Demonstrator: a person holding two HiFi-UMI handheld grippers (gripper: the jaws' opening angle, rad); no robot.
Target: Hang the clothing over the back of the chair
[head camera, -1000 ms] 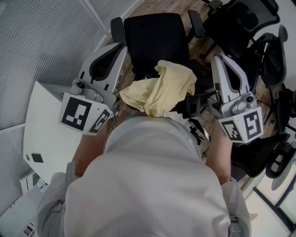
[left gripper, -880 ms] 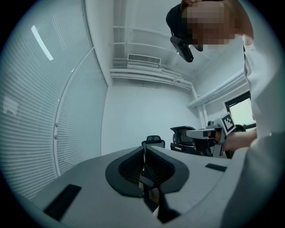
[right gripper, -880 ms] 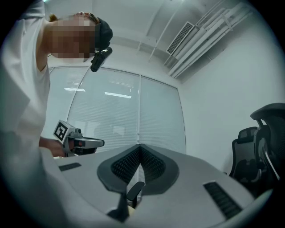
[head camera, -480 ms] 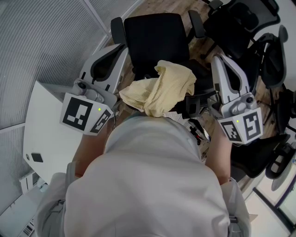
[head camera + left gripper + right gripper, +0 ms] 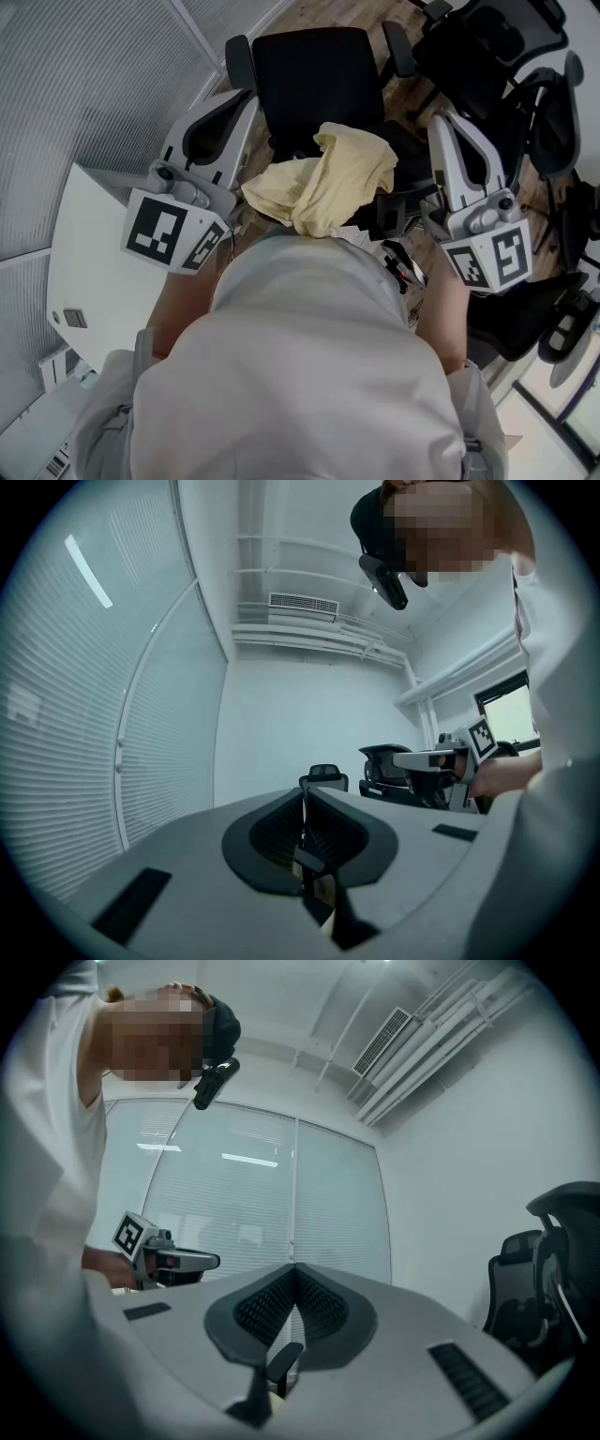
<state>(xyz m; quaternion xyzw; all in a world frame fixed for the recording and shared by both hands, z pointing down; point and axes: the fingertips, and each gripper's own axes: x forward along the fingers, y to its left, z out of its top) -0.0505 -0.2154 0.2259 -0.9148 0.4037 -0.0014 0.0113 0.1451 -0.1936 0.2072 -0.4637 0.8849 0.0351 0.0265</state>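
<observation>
A pale yellow garment (image 5: 323,183) lies bunched over the top of the back of a black office chair (image 5: 314,75), straight in front of me in the head view. Left of the garment, my left gripper (image 5: 246,96) is held level beside the chair, apart from the cloth. My right gripper (image 5: 441,118) hangs level on the other side, also clear of it. In the left gripper view the left gripper (image 5: 303,795) has its jaws together with nothing between them. The right gripper (image 5: 293,1269) looks the same in its own view.
A white table (image 5: 94,272) stands at my left against a wall of blinds (image 5: 84,84). Several more black chairs (image 5: 506,56) crowd the right side on the wood floor. The person's light shirt fills the lower head view.
</observation>
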